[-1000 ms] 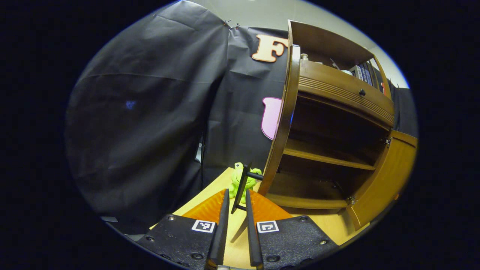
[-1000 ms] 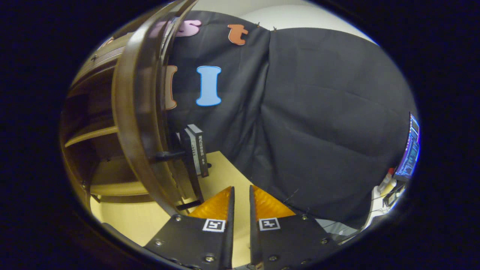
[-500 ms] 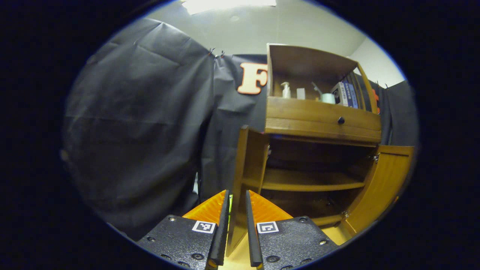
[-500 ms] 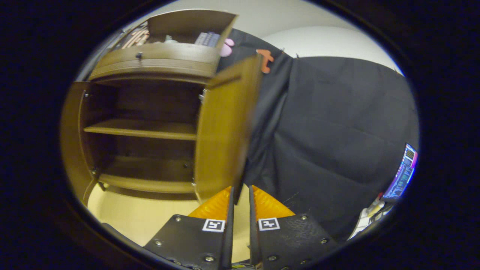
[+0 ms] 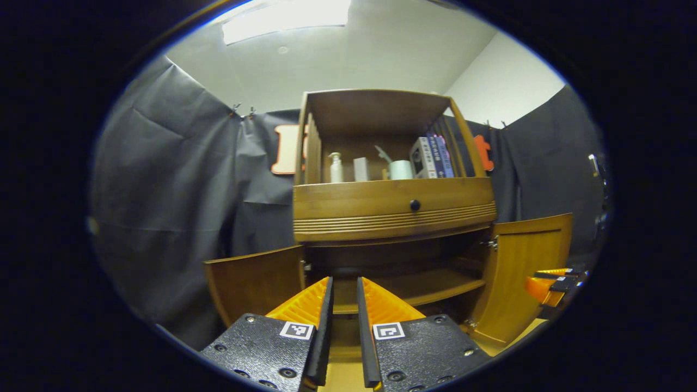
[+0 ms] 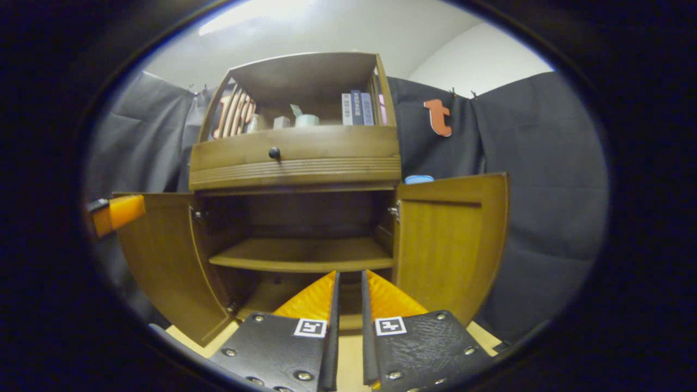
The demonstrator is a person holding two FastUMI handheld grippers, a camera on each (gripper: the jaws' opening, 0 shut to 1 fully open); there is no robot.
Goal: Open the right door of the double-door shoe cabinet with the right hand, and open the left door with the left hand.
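The shoe cabinet [image 6: 294,163] is seen head-on against the booth wall. Its left door [image 6: 163,256] and right door [image 6: 449,245] are swung outward to either side of the lower compartment, in which one inner shelf [image 6: 302,256] is set across. A drawer front with knob [image 6: 274,153] is placed above the compartment. Above that, an open top niche holds books [image 6: 356,109] at the right, with a bottle [image 5: 336,169] and a roll [image 5: 401,170] to their left.

One shoe cabinet [image 6: 294,158]; two open doors [image 6: 449,239] [image 6: 163,256]; one drawer [image 6: 294,153]; two hand-held grippers [image 5: 343,286] [image 6: 349,277].
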